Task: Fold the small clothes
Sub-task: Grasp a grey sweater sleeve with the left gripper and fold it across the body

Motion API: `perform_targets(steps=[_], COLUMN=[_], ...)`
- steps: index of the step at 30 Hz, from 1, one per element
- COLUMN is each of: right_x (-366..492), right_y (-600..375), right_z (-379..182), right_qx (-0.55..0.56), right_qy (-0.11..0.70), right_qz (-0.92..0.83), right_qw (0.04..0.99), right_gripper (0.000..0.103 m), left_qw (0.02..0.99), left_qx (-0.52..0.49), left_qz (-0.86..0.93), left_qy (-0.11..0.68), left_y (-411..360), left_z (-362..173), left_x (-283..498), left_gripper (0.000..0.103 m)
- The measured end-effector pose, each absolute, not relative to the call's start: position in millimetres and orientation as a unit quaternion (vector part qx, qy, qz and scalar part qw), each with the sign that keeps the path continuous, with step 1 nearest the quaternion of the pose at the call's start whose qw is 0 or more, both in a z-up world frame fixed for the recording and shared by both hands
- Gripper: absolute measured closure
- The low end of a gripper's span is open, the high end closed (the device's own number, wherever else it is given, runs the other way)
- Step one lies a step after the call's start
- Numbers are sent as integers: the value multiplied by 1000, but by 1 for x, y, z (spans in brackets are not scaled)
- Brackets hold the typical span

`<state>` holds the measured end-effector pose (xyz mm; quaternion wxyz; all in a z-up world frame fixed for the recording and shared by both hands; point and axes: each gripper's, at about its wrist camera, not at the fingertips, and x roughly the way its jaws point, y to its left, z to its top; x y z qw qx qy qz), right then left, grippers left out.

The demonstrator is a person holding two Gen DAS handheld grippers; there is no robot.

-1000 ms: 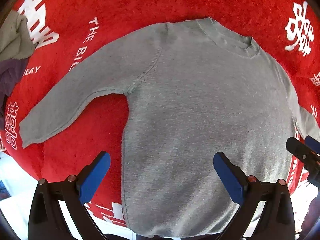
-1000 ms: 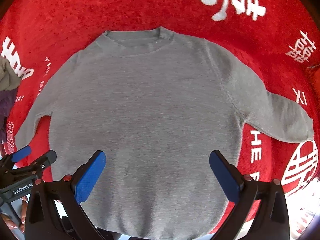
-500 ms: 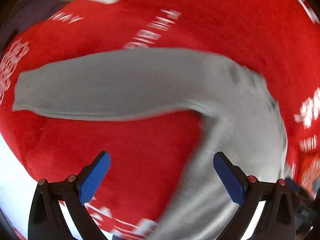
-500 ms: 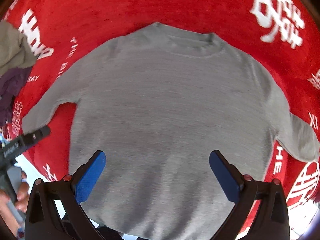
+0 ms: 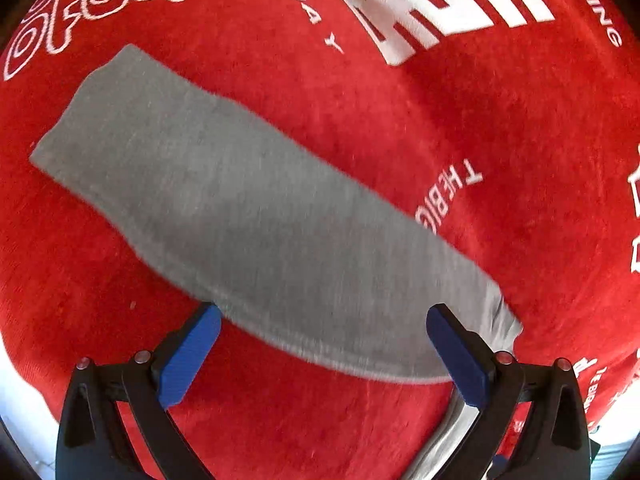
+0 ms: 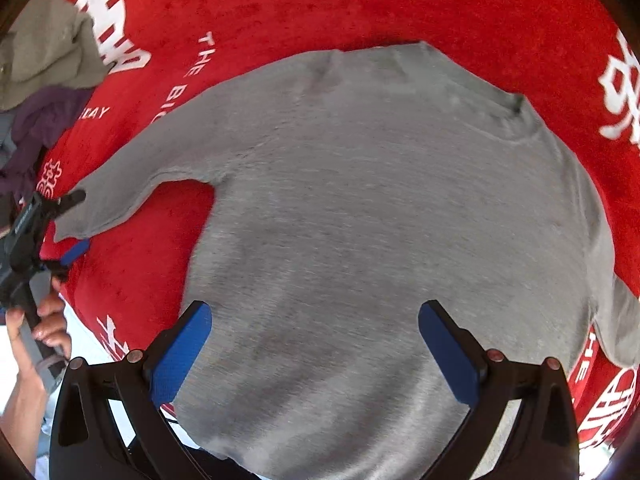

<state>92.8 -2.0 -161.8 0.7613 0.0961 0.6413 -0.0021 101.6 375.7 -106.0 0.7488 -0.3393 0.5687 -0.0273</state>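
A grey long-sleeved sweater lies flat, front up, on a red cloth printed with white lettering. In the left wrist view its left sleeve stretches across the frame, cuff at the upper left. My left gripper hangs open just above that sleeve, near where it meets the body; it also shows in the right wrist view as the left gripper at the sleeve's cuff, held by a hand. My right gripper is open over the sweater's lower body, holding nothing.
A heap of other clothes, olive and dark purple, sits at the far left of the red cloth. The cloth's near edge drops off to a pale floor at the lower left.
The left gripper swung left from over the sweater's body to over the left sleeve and moved closer. The right gripper shifted left too; the sweater has not moved.
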Motion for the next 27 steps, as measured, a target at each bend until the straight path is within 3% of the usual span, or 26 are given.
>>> perform_targets(steps=[6, 8, 10, 11, 12, 13, 14, 21, 27], right_x=[104, 105, 106, 106, 106, 105, 104, 95, 78], right_y=[18, 22, 26, 27, 29, 28, 27, 10, -26], right_z=[-165, -166, -165, -165, -164, -163, -162, -151, -144], right_qx=[85, 85, 85, 87, 89, 92, 95, 122, 160], right_qy=[647, 649, 649, 649, 647, 647, 646, 631, 614], right_qz=[15, 18, 20, 21, 21, 22, 22, 0, -21], right_qw=[757, 756, 756, 756, 757, 756, 757, 766, 772], right_gripper=[0, 0, 0, 0, 0, 0, 0, 0, 0], left_qw=[762, 762, 768, 770, 771, 772, 771, 794, 816], left_qx=[-348, -328, -292, -270, -251, -250, -250, -261, -210], left_qz=[-32, -7, 22, 34, 42, 36, 31, -59, -159], left_qy=[545, 558, 569, 577, 583, 583, 585, 546, 515], left_y=[376, 372, 368, 367, 368, 370, 372, 359, 283], left_z=[-102, -105, -108, -108, -108, -107, -106, -62, -1], left_x=[118, 122, 127, 128, 129, 129, 128, 121, 124], left_gripper=[2, 23, 61, 73, 83, 84, 91, 91, 91])
